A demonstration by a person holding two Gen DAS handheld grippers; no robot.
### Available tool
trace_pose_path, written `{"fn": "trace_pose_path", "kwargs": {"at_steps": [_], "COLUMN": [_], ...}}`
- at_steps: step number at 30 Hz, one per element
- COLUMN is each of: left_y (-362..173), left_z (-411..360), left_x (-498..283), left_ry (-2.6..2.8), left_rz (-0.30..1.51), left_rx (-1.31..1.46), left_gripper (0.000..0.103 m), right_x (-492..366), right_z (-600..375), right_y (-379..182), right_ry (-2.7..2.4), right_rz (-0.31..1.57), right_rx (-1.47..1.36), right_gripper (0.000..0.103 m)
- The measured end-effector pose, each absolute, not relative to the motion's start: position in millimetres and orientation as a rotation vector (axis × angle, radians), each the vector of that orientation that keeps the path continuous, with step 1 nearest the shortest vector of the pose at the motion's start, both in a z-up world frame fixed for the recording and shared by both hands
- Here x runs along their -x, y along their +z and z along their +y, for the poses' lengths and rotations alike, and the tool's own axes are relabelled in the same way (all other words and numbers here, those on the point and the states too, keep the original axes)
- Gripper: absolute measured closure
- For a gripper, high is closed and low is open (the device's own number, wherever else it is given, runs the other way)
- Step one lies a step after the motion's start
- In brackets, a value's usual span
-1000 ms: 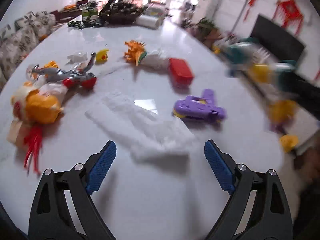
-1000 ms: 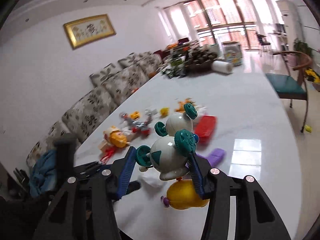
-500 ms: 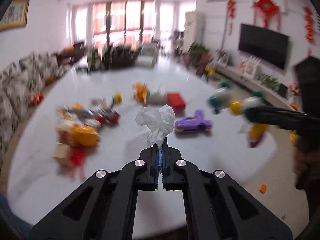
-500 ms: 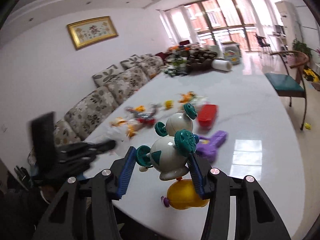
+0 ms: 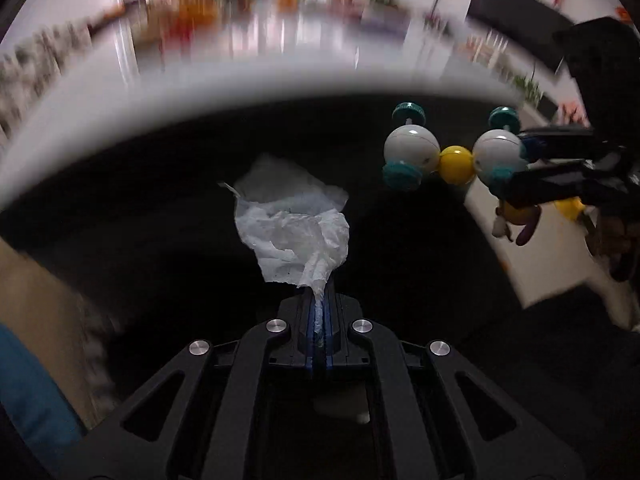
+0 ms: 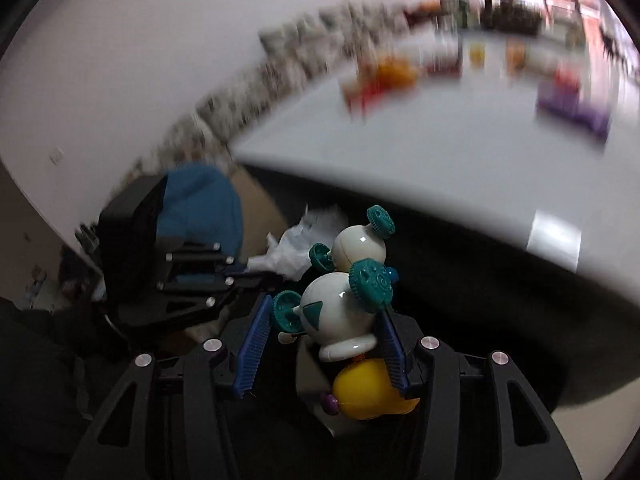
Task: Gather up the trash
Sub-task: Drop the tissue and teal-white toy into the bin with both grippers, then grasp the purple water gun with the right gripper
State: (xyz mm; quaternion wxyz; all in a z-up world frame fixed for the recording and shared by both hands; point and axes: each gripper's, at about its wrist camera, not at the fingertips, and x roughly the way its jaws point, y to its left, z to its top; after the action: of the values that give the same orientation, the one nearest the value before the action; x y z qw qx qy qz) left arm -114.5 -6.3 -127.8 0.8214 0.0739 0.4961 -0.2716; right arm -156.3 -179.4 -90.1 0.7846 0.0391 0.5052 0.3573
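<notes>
The left gripper point(image 5: 319, 320) has its jaws squeezed tight on a crumpled white plastic bag point(image 5: 294, 220), which hangs over a dark space below the tabletop's near edge. The right gripper point(image 6: 320, 344) has its jaws part open, holding a white toy with green wheels point(image 6: 340, 308). Farther off, the white tabletop point(image 6: 440, 152) carries blurry toys.

No readable text, label, brand, number or sign shows in either view.

crinkled thin plastic wrapper point(image 5: 294, 224); glossy plastic toy point(image 6: 344, 308); glossy table point(image 6: 440, 152).
</notes>
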Motion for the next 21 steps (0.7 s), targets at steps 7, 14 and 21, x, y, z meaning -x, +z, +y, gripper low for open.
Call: {"fn": "trace_pose_path", "kwargs": {"at_steps": [7,14,21], "left_y": [-267.6,-221.1,-130.5], "left_z": [-3.0,7.6,-2.9], "left_x": [77.1,82.4,92.6], "left_ry": [-0.501,-0.544,-0.651], "left_rz": [1.421,1.318,1.080], "left_rx": [-0.240,-0.208,-0.182], "left_gripper": [0.029,0.028,0.022], "right_x": [128.9,155.4,89.3], "right_z": [-161.5,-201.1,-266.0], "right_y": [-226.5,-108.1,14.5], "right_ry": [0.681,0.710,0.498], "right_rz": [1.399,1.144,0.784], "right_rx": [0.019,-0.032,0.138], "right_gripper": [0.035,0.035,0.026]}}
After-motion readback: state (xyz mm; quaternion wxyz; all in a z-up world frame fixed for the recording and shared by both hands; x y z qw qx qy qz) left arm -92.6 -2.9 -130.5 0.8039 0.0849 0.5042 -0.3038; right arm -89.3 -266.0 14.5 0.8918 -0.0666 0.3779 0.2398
